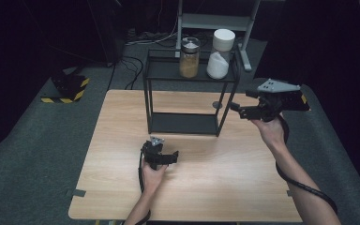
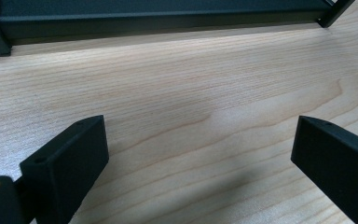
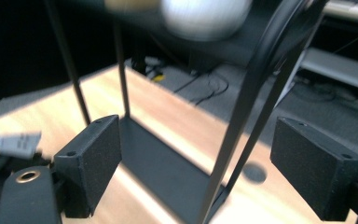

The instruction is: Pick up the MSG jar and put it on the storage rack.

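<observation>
Black fingers (image 2: 70, 163) on your left gripper (image 1: 161, 157) stand wide apart with nothing between them, low over the bare wooden worktop (image 1: 122, 187) at centre frame in the high view. Your right gripper (image 1: 236, 108), at the right of that view, is spread too and empty, level with the black wire shelf (image 1: 187, 123) and just beside its right post. On the shelf's top tier, upper centre, stand a jar of brown grains (image 1: 189, 57) and a white-lidded jar (image 1: 219, 54).

Two jars (image 1: 189, 57) (image 1: 220, 54) sitting on one black wire shelf (image 1: 191, 93), one table (image 1: 122, 187) carrying it, two hand-held grippers (image 1: 175, 156) (image 1: 235, 107) hovering, both standing open
</observation>
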The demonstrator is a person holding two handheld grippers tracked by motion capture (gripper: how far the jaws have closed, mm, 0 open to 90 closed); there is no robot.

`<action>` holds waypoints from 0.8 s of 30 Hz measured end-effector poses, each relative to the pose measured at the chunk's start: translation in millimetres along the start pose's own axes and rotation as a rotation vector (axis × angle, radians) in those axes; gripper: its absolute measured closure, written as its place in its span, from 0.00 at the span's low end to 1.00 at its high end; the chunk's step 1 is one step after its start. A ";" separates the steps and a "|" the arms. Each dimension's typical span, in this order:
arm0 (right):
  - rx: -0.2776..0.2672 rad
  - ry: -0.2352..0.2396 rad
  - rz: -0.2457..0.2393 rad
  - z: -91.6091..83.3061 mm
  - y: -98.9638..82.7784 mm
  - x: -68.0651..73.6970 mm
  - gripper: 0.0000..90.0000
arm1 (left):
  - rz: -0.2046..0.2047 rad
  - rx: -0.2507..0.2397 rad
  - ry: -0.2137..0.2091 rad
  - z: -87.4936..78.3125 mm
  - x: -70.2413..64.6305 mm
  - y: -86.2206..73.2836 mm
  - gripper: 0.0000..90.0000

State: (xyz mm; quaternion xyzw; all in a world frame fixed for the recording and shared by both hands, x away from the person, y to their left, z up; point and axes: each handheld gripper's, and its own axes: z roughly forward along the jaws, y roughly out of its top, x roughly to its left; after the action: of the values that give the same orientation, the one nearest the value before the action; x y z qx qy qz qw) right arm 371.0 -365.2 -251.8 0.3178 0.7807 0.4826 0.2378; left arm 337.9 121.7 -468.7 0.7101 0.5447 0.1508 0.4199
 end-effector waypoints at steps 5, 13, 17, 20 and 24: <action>0.069 0.038 -0.008 19.6 -35.3 10.6 0.17 | 0.002 0.001 -0.002 -0.2 0.0 0.0 0.04; 0.109 0.048 0.085 47.6 -102.9 15.2 0.18 | 0.005 0.004 0.000 -0.1 -0.4 0.4 0.04; 0.123 0.028 0.129 54.3 -123.9 13.8 0.18 | 0.005 0.003 0.000 -0.1 -0.4 0.4 0.04; 0.130 0.006 0.162 58.0 -139.5 13.0 0.18 | 0.006 0.004 0.000 0.0 -0.5 0.5 0.04; 0.129 -0.025 0.251 62.9 -169.2 11.8 0.17 | 0.011 0.006 0.001 0.3 -0.8 0.9 0.04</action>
State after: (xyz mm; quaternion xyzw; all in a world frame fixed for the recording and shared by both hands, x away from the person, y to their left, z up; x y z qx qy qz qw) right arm 360.5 -374.9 -432.1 0.4336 0.7611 0.4535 0.1645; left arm 338.4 120.8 -468.0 0.7143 0.5413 0.1520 0.4167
